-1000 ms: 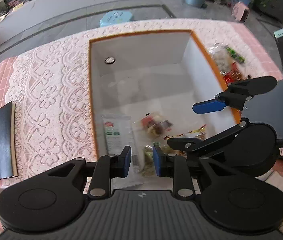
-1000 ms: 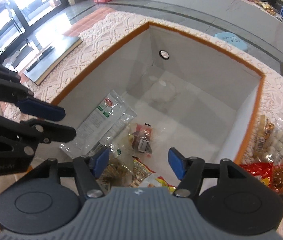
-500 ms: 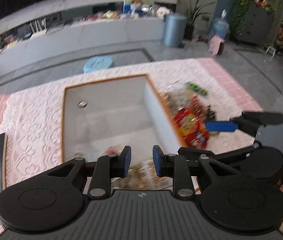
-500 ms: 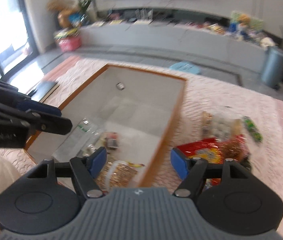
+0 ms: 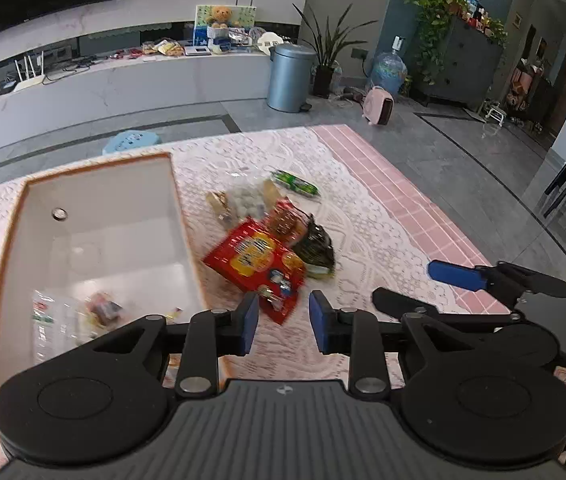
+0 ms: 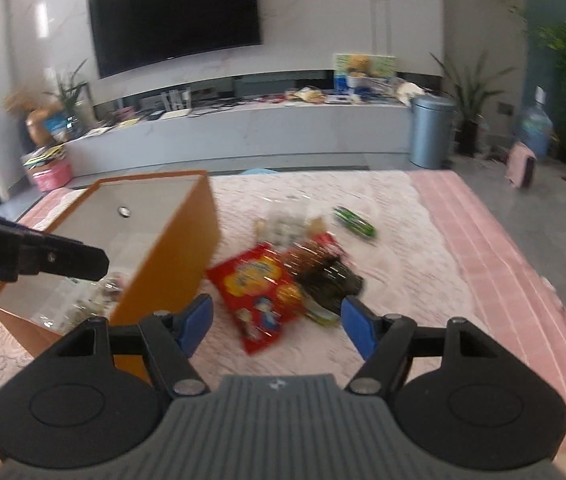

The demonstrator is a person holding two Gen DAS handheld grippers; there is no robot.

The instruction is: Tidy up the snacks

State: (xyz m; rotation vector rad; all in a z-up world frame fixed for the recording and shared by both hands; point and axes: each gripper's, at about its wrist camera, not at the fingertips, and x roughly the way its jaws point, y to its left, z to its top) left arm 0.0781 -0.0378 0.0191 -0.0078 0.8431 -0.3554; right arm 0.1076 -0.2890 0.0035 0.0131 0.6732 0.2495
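Snacks lie in two places: some packets inside the orange box [image 5: 95, 240] with the white inside, and a small heap on the lace cloth [image 5: 363, 248] just to the right of it. In the heap, the big red bag [image 5: 255, 258] is the nearest to the cameras; one corner of it is close to the box wall. A dark green packet [image 5: 317, 250] touches its right side, and a reddish-brown packet [image 5: 285, 220] lies partly over both of them. Behind these is a clear bag of pale round pieces [image 5: 243, 202], and a green stick-shaped pack [image 5: 295, 183] lies a little apart at the far right. Inside the box, at the near end, a clear packet with a red and green label [image 5: 45, 320] and a small reddish packet [image 5: 103, 308] are on the floor of it; they are blurred.

The left claw [image 5: 283, 320] hovers above the near corner of the red bag, its blue pads apart with a moderate gap and nothing between them. The right claw [image 6: 275, 320] is spread wider, also holding nothing, above the near edge of the red bag and the dark green packet. In the left wrist view the right claw appears at the right side, over the pink checked part of the worktop [image 5: 415, 216].
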